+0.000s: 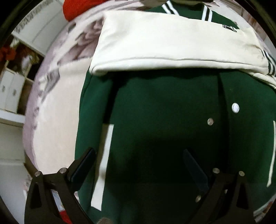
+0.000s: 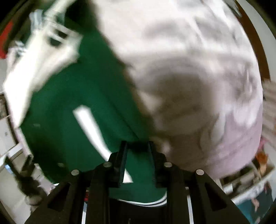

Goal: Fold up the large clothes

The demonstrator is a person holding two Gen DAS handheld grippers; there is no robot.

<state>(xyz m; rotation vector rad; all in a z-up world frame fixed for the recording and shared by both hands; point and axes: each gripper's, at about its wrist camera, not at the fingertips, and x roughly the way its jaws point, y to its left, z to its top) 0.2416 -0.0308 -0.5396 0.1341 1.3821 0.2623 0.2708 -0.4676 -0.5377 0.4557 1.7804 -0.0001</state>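
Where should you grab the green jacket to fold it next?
Probably the green jacket is best taken by its bottom hem, from the near side. The cream sleeve is folded across the chest already, so the free lower edge can lift up over it.

Green jacket spread on a pale patterned bed

A bed (image 1: 57, 106) covered in a pale pinkish-white cloth with a faint grey print carries the load, and its surface fills much of the right wrist view too, blurred. Directly on it lies a dark green jacket (image 1: 163, 112), spread flat with its snap-button front facing up; one cream sleeve (image 1: 163, 41) is folded across the upper part of the body, and a striped green-and-white collar shows at the far edge. A red item (image 1: 77, 8) rests at the far corner of the bed, too cropped to identify. The bed cover is bare beside the jacket on both sides.
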